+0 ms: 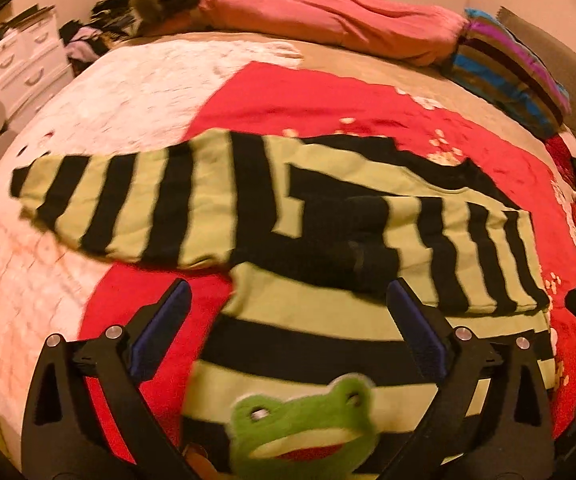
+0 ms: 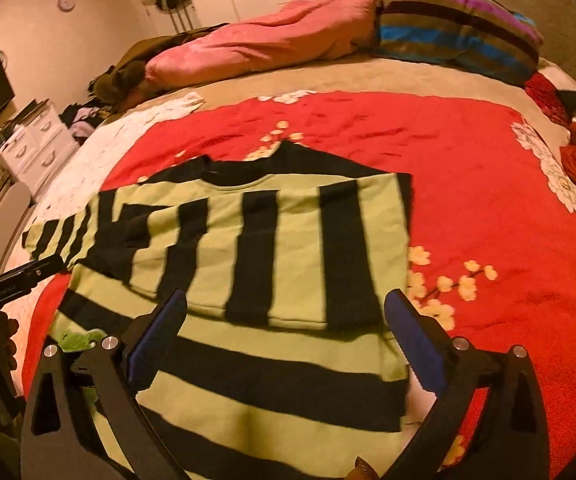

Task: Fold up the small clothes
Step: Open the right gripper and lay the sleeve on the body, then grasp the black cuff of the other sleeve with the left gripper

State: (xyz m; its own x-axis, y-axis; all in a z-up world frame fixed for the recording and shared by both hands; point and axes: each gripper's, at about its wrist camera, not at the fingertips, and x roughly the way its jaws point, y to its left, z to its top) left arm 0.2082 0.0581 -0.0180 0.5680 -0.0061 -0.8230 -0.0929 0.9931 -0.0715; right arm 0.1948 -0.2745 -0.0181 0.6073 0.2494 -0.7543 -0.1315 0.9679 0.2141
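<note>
Green-and-black striped sweater (image 2: 248, 264) lies flat on red blanket (image 2: 479, 184) on the bed, one sleeve folded across its chest, other sleeve (image 1: 128, 204) stretched out sideways; left gripper (image 1: 288, 308) and right gripper (image 2: 286, 312) both spread wide above it, holding nothing.

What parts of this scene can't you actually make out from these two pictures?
- Striped sweater: its near hem runs off the bottom edge of both views.
- Green frog toy: blurred and cut off in the left wrist view, and only a green sliver shows past the right gripper in the other.
- Dresser: what lies on top is too small to tell.
- Left gripper: open, holding nothing.
</note>
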